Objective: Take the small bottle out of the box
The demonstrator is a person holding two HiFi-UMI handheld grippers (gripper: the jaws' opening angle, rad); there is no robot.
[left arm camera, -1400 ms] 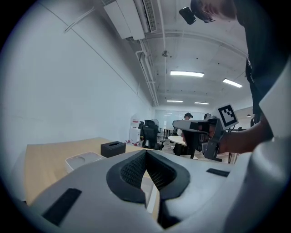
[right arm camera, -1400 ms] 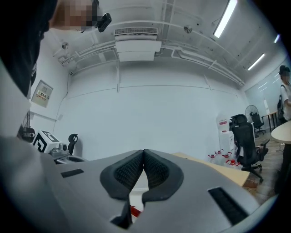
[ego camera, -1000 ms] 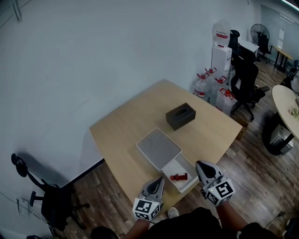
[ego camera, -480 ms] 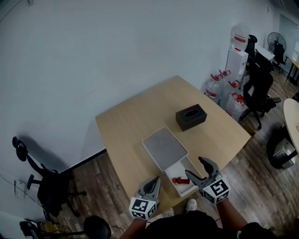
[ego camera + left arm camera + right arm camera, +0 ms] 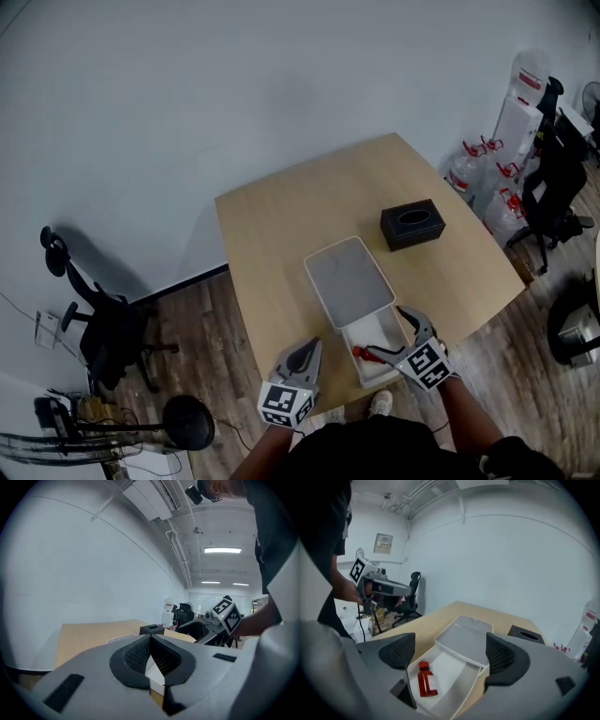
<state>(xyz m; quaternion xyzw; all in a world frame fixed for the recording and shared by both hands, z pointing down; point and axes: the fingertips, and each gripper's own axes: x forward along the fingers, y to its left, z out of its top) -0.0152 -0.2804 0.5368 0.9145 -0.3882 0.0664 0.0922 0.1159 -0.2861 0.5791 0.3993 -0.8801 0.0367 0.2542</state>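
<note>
A small red bottle (image 5: 424, 680) (image 5: 360, 353) lies on its side in the open end of a white box (image 5: 465, 686) (image 5: 382, 324), whose grey lid (image 5: 464, 641) (image 5: 349, 280) is slid back over the far part. My right gripper (image 5: 386, 334) (image 5: 450, 654) hovers over that open end with its jaws opening wide. The bottle lies below them, close to the left pad, and neither pad touches it. My left gripper (image 5: 306, 351) (image 5: 151, 654) stays shut and empty at the table's near edge, left of the box.
A black tissue box (image 5: 412, 223) (image 5: 526, 632) (image 5: 151, 629) stands beyond the white box on the wooden table (image 5: 281, 244). Water bottles (image 5: 478, 169) and office chairs (image 5: 553, 178) stand right of the table, and a black chair (image 5: 103, 328) stands left.
My right gripper has moved in over the box's open end, and its jaws have gone from shut to wide open. The left gripper has hardly moved. The head view has shifted left.
</note>
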